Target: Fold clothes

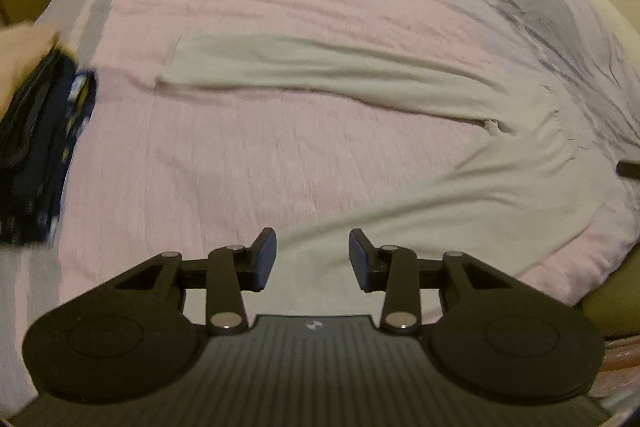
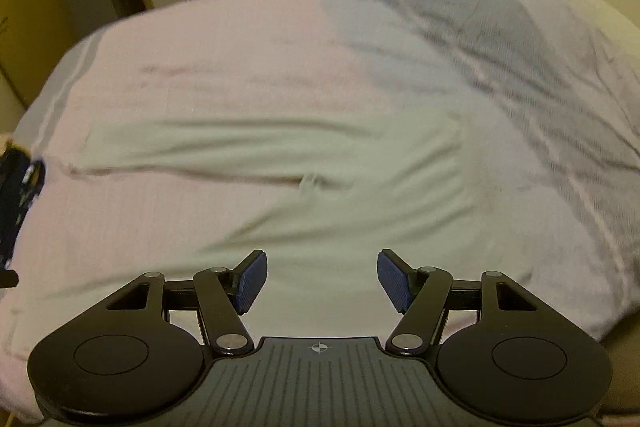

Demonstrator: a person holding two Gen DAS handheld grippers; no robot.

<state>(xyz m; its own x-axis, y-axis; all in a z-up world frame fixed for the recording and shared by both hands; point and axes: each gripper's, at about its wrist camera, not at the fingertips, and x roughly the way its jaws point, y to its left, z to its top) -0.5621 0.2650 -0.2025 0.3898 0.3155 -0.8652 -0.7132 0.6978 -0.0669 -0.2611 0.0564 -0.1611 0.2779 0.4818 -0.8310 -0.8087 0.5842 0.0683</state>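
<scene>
Item: pale grey trousers (image 1: 360,75), spread flat on a pink bedspread (image 1: 240,155).

Position against tools: in the left wrist view the left gripper (image 1: 313,259) sits at bottom centre, jaws spread wide, nothing between them; the nearer trouser leg (image 1: 420,211) runs under and past its right finger. In the right wrist view the right gripper (image 2: 322,281) is likewise wide apart and empty, above pale cloth of the same garment (image 2: 280,155).

Edges, room: bare bedspread fills the centre left of the left view. A dark folded stack (image 1: 36,147) lies at the left edge. A grey striped band (image 1: 560,27) covers the upper right.

Orientation: the far leg's long axis runs left–right across mid-frame, hem at left (image 1: 164,75); both legs join at the crotch (image 1: 494,127), centre right.
</scene>
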